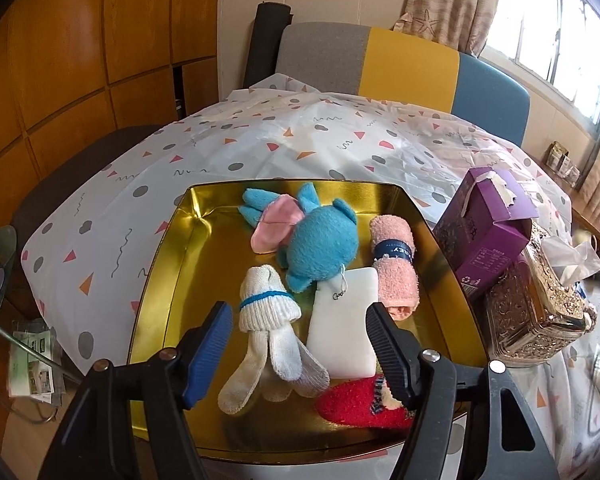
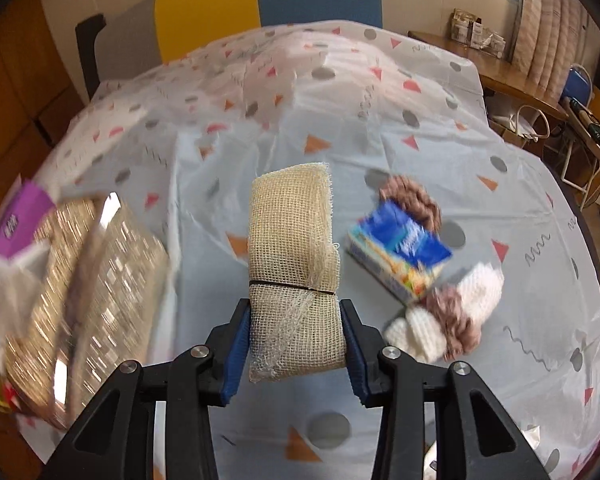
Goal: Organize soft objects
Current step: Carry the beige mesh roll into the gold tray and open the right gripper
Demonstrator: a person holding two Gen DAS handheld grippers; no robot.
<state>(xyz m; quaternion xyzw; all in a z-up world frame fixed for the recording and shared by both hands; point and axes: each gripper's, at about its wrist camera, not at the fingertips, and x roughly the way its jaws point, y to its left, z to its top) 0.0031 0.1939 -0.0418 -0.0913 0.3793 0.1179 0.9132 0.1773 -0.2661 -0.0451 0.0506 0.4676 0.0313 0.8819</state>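
The left gripper [image 1: 300, 332] hangs over the near end of a gold tray [image 1: 204, 240] that sits on a table covered with a patterned cloth [image 1: 260, 152]. Its fingers stand wide apart and hold nothing; a bundle of white socks [image 1: 268, 332] bound with a blue band lies in the tray below the gap between them, clear of both pads. Just beside the socks, toward the tray's right side, lies a white sponge block [image 1: 344, 320]. A red fuzzy item [image 1: 360, 404] rests at the tray's near edge, partly behind the right finger. A blue plush toy [image 1: 320, 240] with pink ears fills the far middle of the tray, and a rolled pink towel [image 1: 396, 268] with a dark band lies along the right wall.

Off the tray's right edge stand a purple box [image 1: 484, 236] and an ornate gold tissue box [image 1: 540, 304], touching each other.

The right gripper [image 2: 296, 344] is clamped at a middling width on a folded roll of beige mesh cloth [image 2: 292, 248] tied with a thin black band, held up above the table's middle. To its right on the cloth lie a blue packet [image 2: 400, 248] and a brown and white knitted piece [image 2: 448, 320], both blurred
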